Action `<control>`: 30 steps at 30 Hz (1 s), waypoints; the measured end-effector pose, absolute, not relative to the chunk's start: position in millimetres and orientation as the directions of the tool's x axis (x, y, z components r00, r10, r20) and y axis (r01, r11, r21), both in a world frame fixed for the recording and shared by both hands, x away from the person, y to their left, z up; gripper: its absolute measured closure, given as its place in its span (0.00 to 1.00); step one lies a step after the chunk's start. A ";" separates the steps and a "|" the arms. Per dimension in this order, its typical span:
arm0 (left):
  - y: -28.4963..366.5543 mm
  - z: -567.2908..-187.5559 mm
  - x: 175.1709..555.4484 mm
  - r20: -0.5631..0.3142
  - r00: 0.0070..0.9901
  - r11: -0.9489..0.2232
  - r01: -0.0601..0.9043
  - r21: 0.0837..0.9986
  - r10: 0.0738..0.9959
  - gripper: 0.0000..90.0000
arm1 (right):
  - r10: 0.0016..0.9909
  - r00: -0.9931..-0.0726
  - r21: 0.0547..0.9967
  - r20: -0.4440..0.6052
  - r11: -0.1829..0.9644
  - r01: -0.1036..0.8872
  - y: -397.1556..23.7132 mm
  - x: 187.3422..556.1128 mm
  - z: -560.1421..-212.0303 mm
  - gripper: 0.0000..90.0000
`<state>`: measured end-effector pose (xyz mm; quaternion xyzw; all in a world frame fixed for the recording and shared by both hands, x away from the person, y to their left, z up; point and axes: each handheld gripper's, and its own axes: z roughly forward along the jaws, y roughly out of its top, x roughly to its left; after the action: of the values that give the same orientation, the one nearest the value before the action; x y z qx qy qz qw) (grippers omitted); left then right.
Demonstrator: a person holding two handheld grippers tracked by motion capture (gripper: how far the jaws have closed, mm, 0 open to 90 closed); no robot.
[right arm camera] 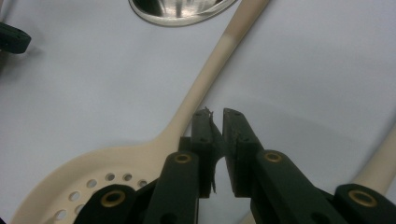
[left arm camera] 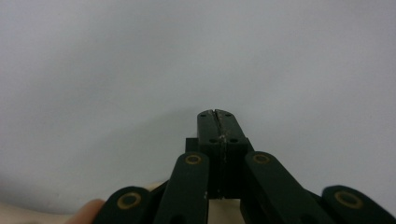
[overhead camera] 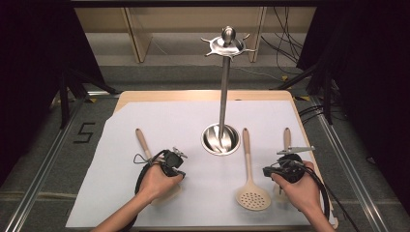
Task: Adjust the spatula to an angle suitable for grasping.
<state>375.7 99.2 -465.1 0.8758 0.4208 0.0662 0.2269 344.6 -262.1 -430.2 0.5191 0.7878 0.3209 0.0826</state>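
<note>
A white sheet [overhead camera: 193, 121] covers most of the wooden surface [overhead camera: 203, 94], with dark curtains at both sides and cables on the floor behind.

The left gripper [left arm camera: 217, 114] has its jaws pressed together with nothing between them, the tips low over bare white sheet. In the high view the left gripper [overhead camera: 180, 170] sits in the person's left hand [overhead camera: 157, 181] at the near left of the surface, pointing toward the middle, just beside a cream utensil handle [overhead camera: 143, 143] that runs away from it and partly under it.

The right gripper [right arm camera: 215, 114] has its jaws a narrow gap apart, holding nothing, the tips hovering just beside the lower handle of the slotted spoon [right arm camera: 205, 88]. In the high view the right gripper [overhead camera: 267, 170] is in the right hand [overhead camera: 302, 186], pointing left toward the slotted spoon [overhead camera: 251, 179], whose perforated head lies nearest the person and whose handle points away. Another cream handle [overhead camera: 287, 138] lies beyond the right hand.

A metal utensil stand [overhead camera: 223, 96] rises upright between the spoons, its round base [overhead camera: 220, 140] on the sheet and its hook ring at the top.
</note>
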 end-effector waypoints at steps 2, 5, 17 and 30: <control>98.2 -466.0 375.4 -0.069 0.638 -0.550 0.708 0.443 0.767 0.99 | 0.871 -0.447 0.591 0.204 0.254 0.765 -262.2 344.5 -430.0 0.92; 98.5 -466.8 374.5 -0.072 0.649 -0.568 0.709 0.417 0.757 0.99 | 0.848 -0.466 0.585 0.252 0.250 0.772 -264.9 345.1 -429.9 0.92; 112.8 -465.0 346.7 -0.066 0.660 -0.589 0.707 0.390 0.748 0.99 | 0.847 -0.462 0.580 0.263 0.243 0.777 -266.1 344.6 -430.3 0.92; 135.4 -460.6 327.5 -0.130 0.628 -0.535 0.739 0.411 0.767 0.95 | 0.847 -0.465 0.582 0.257 0.248 0.775 -266.1 345.0 -430.8 0.92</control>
<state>327.5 135.4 -460.6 0.8753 0.4301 0.0329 0.2184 345.0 -266.1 -430.8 0.5144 0.7882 0.3335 0.0545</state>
